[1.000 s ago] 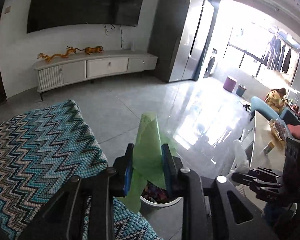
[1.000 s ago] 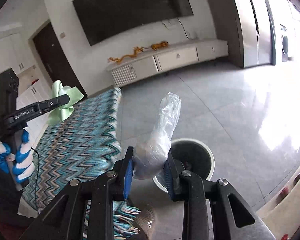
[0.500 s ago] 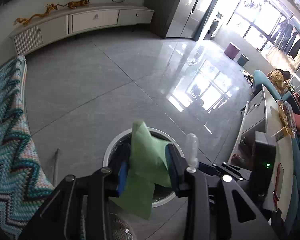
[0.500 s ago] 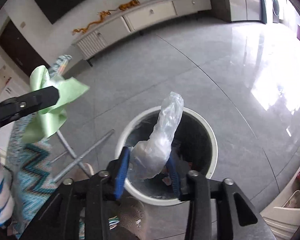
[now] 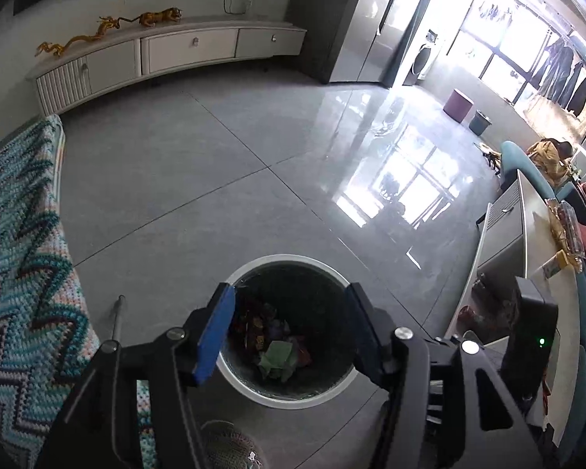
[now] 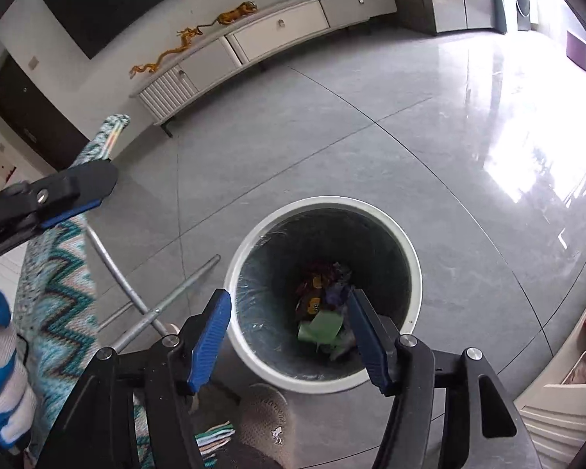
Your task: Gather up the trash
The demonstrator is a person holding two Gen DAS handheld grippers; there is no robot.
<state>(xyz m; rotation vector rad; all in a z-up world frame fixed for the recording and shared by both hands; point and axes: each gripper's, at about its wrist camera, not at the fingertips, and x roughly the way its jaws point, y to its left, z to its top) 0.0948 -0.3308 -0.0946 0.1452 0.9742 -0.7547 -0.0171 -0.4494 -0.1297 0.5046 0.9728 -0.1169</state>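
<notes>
Tools (image 5: 289, 324) (image 6: 289, 332) hang spread, empty, above bin (image 6: 406, 242).

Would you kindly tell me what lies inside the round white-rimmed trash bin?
Inside the round white-rimmed trash bin: crumpled green paper atop colourful wrappers. Anything beneath is covered.

Trash bin (image 6: 404, 242) contents too jumbled to identify

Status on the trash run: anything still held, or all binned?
Done: green paper lies inside the trash bin with other scraps. In hand: nothing; left hand-held gripper and right hand-held gripper both open above the bin. Left: no loose trash visible in either view.
</notes>
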